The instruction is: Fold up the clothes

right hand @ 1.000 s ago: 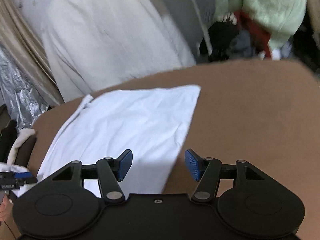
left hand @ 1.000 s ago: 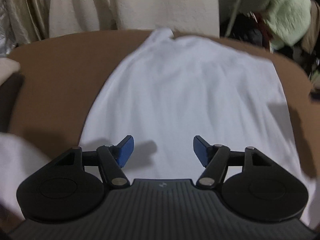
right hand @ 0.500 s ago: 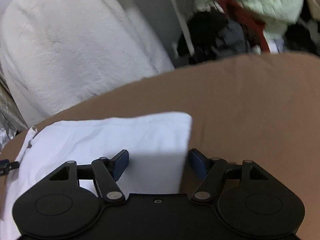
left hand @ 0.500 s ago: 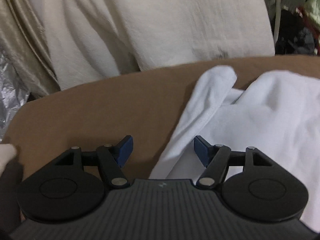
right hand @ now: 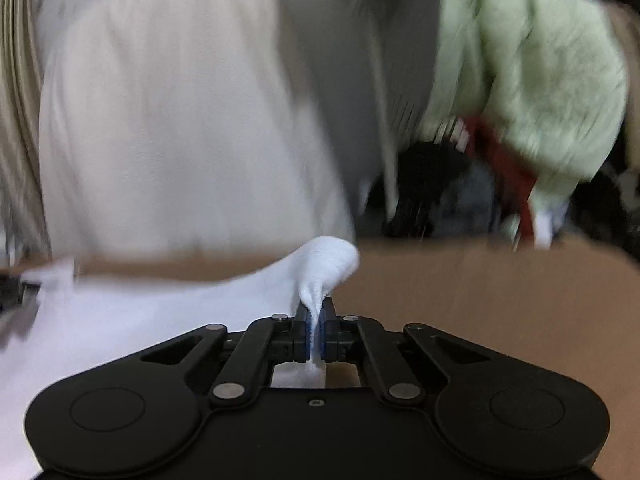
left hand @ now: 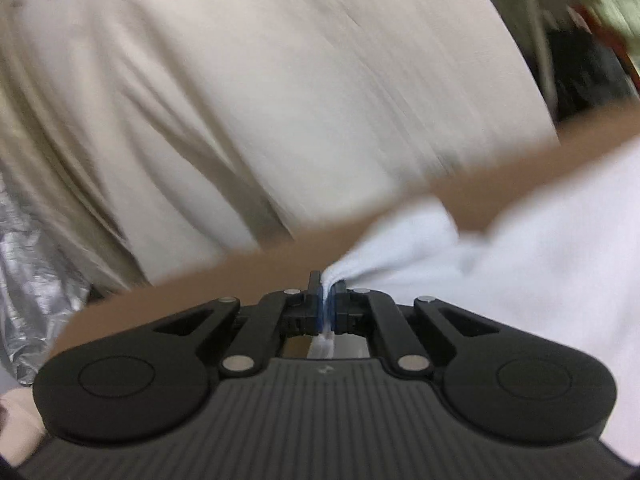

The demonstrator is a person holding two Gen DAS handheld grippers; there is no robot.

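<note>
White garment [left hand: 540, 248] between both hand-held grippers

Background only: brown table [right hand: 500, 300] surface, matte, curved by fisheye. Behind it, a big cream drape [left hand: 240, 80] with heavy folds fills most of the left wrist view. Crinkled silver foil sheet [left hand: 36, 292] at far left, down low. Right wrist view: pale green fluffy garment [right hand: 532, 80] piled up high on the right, red strap [right hand: 512, 176] hanging under it, dark clutter [right hand: 432, 192] below. Soft, even indoor light. Both views motion-blurred.
</note>
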